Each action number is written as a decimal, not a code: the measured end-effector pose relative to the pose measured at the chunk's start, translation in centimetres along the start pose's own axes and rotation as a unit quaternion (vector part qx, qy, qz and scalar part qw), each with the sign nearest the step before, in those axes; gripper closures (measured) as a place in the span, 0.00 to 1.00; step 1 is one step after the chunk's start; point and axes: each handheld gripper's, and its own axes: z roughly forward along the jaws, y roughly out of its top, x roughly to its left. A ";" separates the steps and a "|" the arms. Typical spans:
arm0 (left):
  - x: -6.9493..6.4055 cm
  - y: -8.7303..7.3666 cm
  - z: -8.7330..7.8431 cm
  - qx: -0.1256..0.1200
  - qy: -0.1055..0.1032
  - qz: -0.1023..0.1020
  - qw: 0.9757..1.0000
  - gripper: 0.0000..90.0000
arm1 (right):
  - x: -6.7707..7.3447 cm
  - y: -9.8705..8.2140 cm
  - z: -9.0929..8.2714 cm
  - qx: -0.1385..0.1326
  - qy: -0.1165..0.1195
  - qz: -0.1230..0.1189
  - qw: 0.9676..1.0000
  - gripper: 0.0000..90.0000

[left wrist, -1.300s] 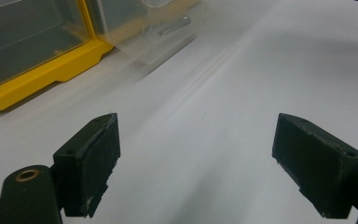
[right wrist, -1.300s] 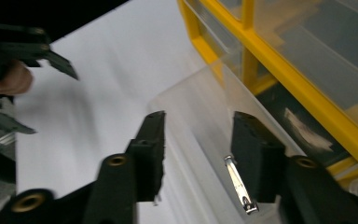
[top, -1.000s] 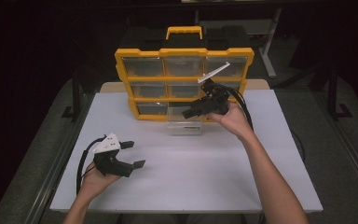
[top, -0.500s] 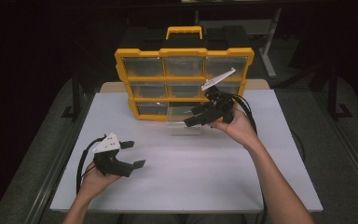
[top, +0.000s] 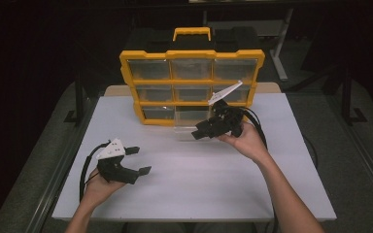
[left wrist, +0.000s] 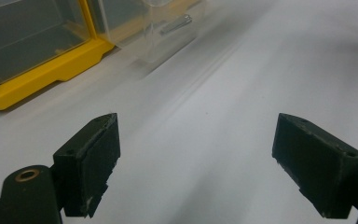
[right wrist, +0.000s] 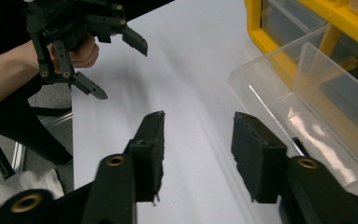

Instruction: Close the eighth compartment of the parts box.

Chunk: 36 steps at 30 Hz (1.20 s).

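Note:
A yellow organizer case (top: 192, 54) with clear drawers stands upright at the back of the white table (top: 199, 194). One clear drawer (top: 187, 125) sticks out of its bottom row onto the table; a small metal pin (left wrist: 176, 23) lies in it. My right gripper (top: 199, 132) hovers just right of that drawer, pointing left. Its jaws have just been closing, and in the right gripper view (right wrist: 198, 126) they stand partly apart with nothing between them; the drawer (right wrist: 307, 107) lies beside them. My left gripper (top: 142, 160) rests low at the near left, wide open and empty (left wrist: 198, 135).
The case's yellow frame (left wrist: 42, 74) fills the back middle of the table. Black cables trail from both grippers. Dark floor and table legs surround the table; its edges are close on the left of my left hand (right wrist: 81, 53).
My right gripper has drawn back from the case front toward the near side, and its jaws are narrower. The left gripper and the pulled-out drawer have stayed put.

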 end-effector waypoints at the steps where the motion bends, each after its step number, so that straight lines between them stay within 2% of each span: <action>1: 0.1 0.0 0.1 0.000 0.000 0.004 1.000 0.17 | -0.1 -0.1 0.1 0.001 -0.003 -0.005 1.000 0.67; 2: 0.1 0.1 0.1 0.004 -0.001 0.008 1.000 0.17 | 0.0 -0.1 0.1 0.001 0.001 0.003 1.000 0.69; 3: 0.0 0.1 0.2 0.002 -0.001 0.000 1.000 0.17 | 0.0 -0.2 0.2 -0.001 0.003 0.004 1.000 0.73; 5: 0.0 0.1 0.3 0.003 -0.001 0.009 1.000 0.17 | -0.1 -0.4 0.3 -0.001 0.007 -0.002 1.000 0.79; 9: -0.1 0.1 0.3 0.004 0.000 0.002 1.000 0.17 | -0.2 -0.8 0.7 0.003 0.014 -0.001 1.000 0.87; 15: -0.1 0.0 0.0 0.007 0.002 0.002 1.000 0.17 | -0.2 -1.5 1.5 0.015 0.005 -0.006 1.000 0.96; 34: -0.4 -0.3 -0.1 0.010 0.002 0.002 1.000 0.17 | -1.6 -3.0 4.6 0.033 -0.028 0.005 0.999 0.99; 36: -0.4 -0.3 -0.1 0.009 0.003 0.004 1.000 0.17 | -1.6 -3.0 5.0 0.042 -0.041 -0.001 0.998 0.99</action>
